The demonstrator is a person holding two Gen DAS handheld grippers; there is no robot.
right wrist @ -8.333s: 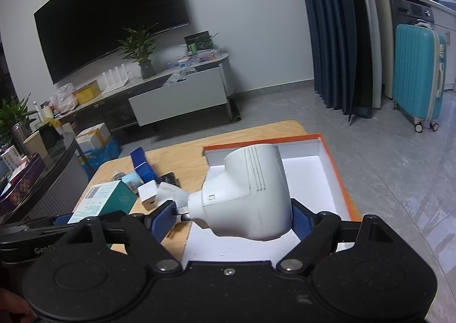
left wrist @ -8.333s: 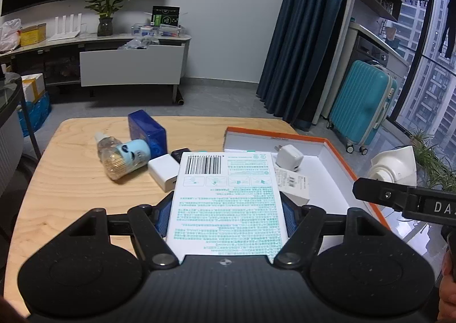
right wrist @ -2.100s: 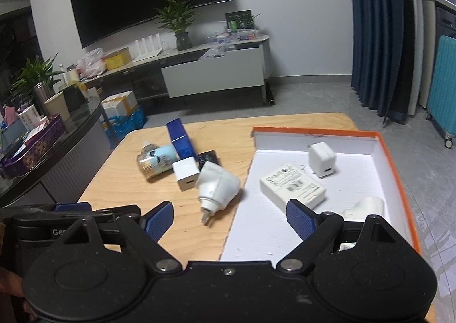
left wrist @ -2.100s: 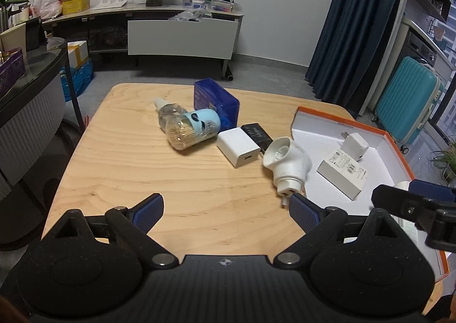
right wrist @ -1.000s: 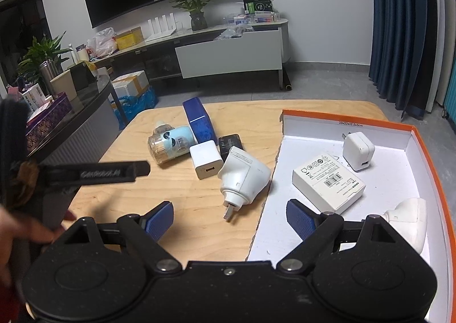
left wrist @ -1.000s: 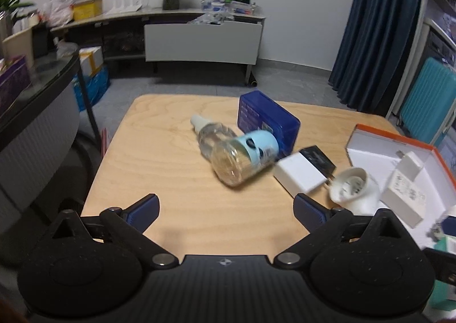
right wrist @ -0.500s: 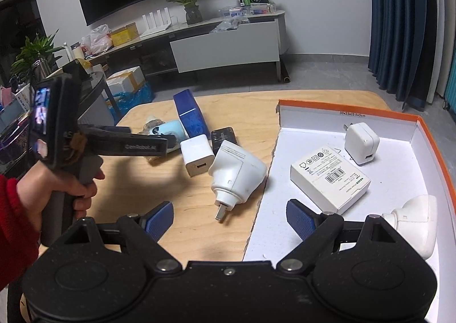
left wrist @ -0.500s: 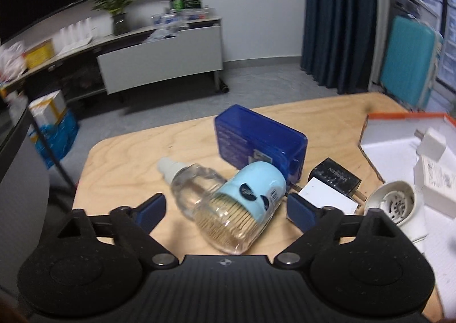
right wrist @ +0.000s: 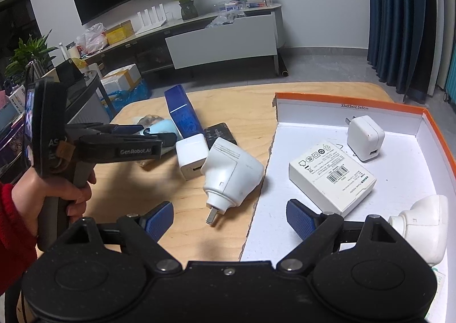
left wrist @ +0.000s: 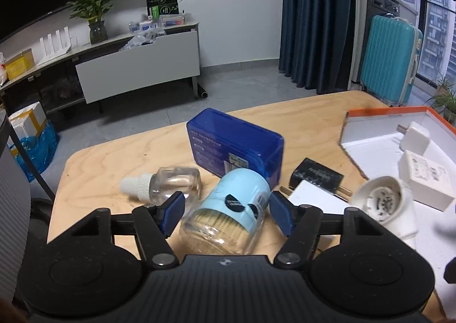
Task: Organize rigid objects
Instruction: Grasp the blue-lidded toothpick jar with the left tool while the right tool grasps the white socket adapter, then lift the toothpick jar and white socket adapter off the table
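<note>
The left gripper (left wrist: 223, 210) was being closed around the toothpick jar (left wrist: 228, 214), laid sideways on the table (left wrist: 114, 157), pads not yet pressing. The right gripper (right wrist: 229, 217) was held open, empty, aimed toward the white plug adapter (right wrist: 230, 175) beside the box (right wrist: 399, 112).

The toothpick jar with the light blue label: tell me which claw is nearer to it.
Left. The left claw straddles the toothpick jar, its jaws closing with the jar between them. The right claw hangs open near the orange-rimmed box, short of the white plug adapter.
</note>
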